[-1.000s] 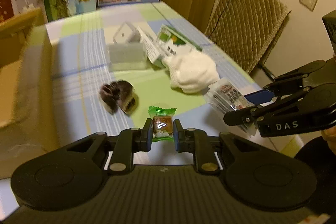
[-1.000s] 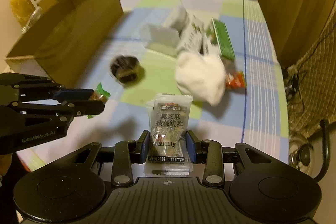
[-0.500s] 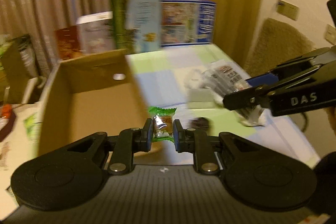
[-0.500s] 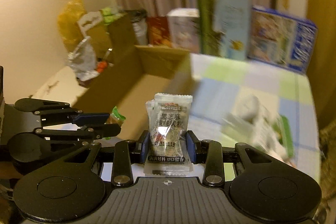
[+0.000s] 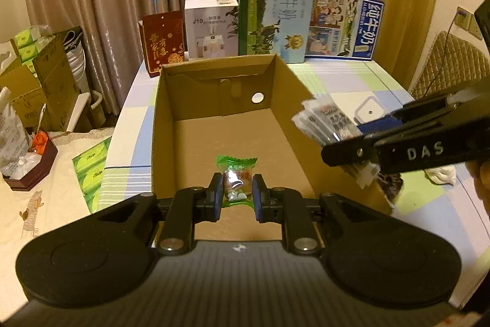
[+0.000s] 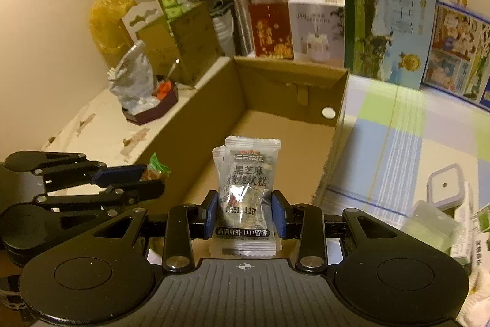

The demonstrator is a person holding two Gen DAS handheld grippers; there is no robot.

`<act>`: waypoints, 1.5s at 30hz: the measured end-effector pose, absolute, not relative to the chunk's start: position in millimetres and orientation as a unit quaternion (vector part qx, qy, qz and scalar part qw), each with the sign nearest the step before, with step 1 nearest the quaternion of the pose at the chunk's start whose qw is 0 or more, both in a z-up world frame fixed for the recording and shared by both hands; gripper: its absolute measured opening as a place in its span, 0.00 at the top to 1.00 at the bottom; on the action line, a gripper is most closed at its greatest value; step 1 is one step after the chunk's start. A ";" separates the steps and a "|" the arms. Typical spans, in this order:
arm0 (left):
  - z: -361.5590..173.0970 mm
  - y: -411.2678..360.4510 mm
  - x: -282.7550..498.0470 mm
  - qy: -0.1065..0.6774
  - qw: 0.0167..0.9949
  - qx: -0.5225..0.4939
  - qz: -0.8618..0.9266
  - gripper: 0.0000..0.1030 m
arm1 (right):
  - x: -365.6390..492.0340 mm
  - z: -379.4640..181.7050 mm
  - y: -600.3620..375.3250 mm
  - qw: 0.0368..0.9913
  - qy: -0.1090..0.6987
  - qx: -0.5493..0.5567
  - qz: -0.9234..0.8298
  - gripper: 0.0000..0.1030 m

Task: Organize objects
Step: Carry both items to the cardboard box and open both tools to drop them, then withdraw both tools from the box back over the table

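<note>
Two grippers hang over an open cardboard box (image 5: 214,127), each clamped on a snack. The left gripper (image 5: 236,189) pinches a green-wrapped candy (image 5: 236,173) between its blue pads, directly above the box floor near the close end. The right gripper (image 6: 245,212) squeezes a clear sesame-cake packet (image 6: 246,183), a second packet apparently tucked behind it, and stands over the near end of the box, just to the right of the left gripper. Ahead of both, past the far box wall, cartons (image 5: 275,14) stand in a row before the curtain. To the right of the right gripper, on the checked tablecloth (image 6: 398,127), lies a small white case (image 6: 444,186).
</note>
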State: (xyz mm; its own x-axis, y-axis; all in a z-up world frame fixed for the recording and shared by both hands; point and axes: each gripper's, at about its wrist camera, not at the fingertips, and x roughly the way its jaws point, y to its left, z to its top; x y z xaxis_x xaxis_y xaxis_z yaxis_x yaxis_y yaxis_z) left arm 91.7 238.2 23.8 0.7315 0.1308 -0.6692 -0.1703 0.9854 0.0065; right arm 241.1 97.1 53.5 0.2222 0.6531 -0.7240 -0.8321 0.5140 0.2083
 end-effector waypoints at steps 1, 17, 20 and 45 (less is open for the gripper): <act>20.7 241.7 94.2 0.358 0.930 -0.029 0.079 0.85 | 242.1 52.0 98.3 0.773 0.400 -0.114 0.479 0.67; 22.2 266.4 77.3 0.326 0.938 -0.055 0.101 0.69 | 253.4 42.2 100.3 0.781 0.389 -0.076 0.482 0.40; 29.2 262.4 67.0 0.320 0.940 -0.057 0.104 0.65 | 248.6 56.6 84.5 0.791 0.379 -0.060 0.477 0.37; 61.5 117.6 -4.2 0.287 0.950 -0.115 0.049 0.01 | 153.2 92.1 -157.1 0.882 0.353 -0.028 0.309 0.02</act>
